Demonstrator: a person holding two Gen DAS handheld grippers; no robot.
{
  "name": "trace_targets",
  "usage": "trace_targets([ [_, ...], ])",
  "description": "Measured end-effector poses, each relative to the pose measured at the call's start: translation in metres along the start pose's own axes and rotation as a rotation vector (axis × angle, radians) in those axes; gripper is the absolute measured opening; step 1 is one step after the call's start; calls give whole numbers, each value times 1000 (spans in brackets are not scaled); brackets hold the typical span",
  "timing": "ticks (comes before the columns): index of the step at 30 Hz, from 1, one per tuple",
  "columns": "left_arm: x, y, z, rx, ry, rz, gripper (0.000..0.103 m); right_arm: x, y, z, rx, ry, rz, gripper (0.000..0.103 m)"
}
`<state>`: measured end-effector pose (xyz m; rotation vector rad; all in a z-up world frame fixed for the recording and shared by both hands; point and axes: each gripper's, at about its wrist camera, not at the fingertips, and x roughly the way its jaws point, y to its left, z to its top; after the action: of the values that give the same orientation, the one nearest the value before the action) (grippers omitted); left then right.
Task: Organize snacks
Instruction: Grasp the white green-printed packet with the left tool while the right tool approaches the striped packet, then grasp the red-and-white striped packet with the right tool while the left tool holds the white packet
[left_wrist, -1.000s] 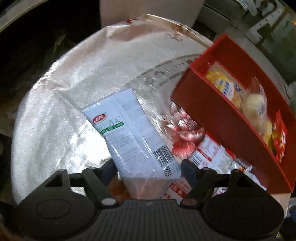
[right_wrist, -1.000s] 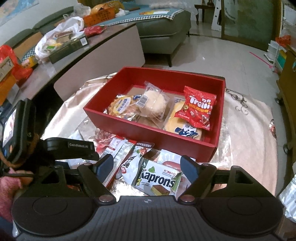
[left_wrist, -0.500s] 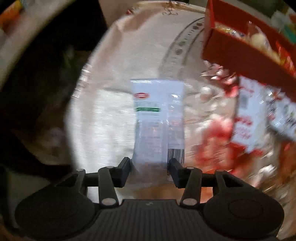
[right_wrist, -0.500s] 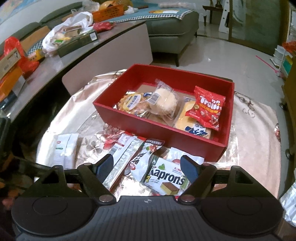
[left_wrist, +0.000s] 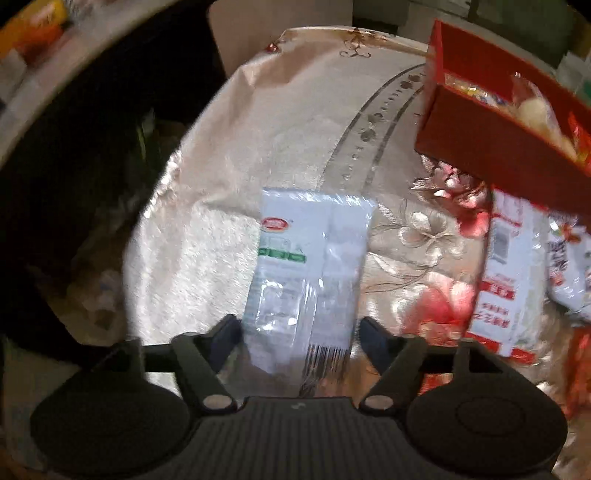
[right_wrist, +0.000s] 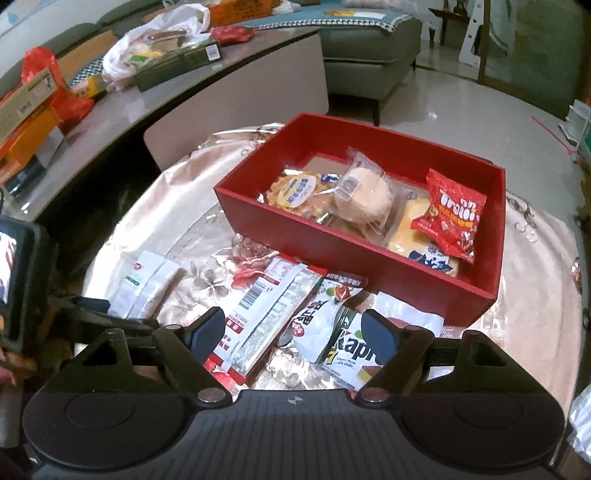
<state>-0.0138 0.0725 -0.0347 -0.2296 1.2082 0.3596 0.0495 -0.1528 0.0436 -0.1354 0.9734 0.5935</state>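
Note:
A white snack packet (left_wrist: 310, 273) with a green label lies flat on the shiny floral cloth. My left gripper (left_wrist: 301, 341) is open, its fingers on either side of the packet's near end. The packet also shows in the right wrist view (right_wrist: 144, 282), at the left. A red box (right_wrist: 369, 258) holds several snacks, among them a red Trolli bag (right_wrist: 452, 214) and a round cake (right_wrist: 364, 195). My right gripper (right_wrist: 293, 336) is open and empty above loose packets, including a long red-and-white one (right_wrist: 266, 317) and a Kaprons pack (right_wrist: 351, 354).
The red box (left_wrist: 495, 155) sits at the right in the left wrist view, with red-and-white packets (left_wrist: 509, 280) below it. A long counter (right_wrist: 155, 92) with bags and boxes stands behind the table. A grey sofa (right_wrist: 369, 48) is at the back. The table edge drops off on the left.
My left gripper swung left, carrying the white packet away from the red box, then opened; the packet now lies on the cloth between the fingers. The right gripper shifted slightly, still open.

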Motion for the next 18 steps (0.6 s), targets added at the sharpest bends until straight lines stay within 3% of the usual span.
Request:
trace_targets([
  [3,-5,-1,0,42,0,-8,40,6,-2,1,60,17,20,86],
  [6,-13,1,-2,46,5,-63,36,16,4,-1,80,40,35,86],
  [8,-18,5,-2,36,0,-108,35,25,11,-2,84,65,30,86],
  [15,-17,10,-3,30,-32,-114,34,71,43,-2,116,145,-20,86],
  [18,-16,9,-4,40,-37,-110,36,94,56,-5,115,170,-85,86],
])
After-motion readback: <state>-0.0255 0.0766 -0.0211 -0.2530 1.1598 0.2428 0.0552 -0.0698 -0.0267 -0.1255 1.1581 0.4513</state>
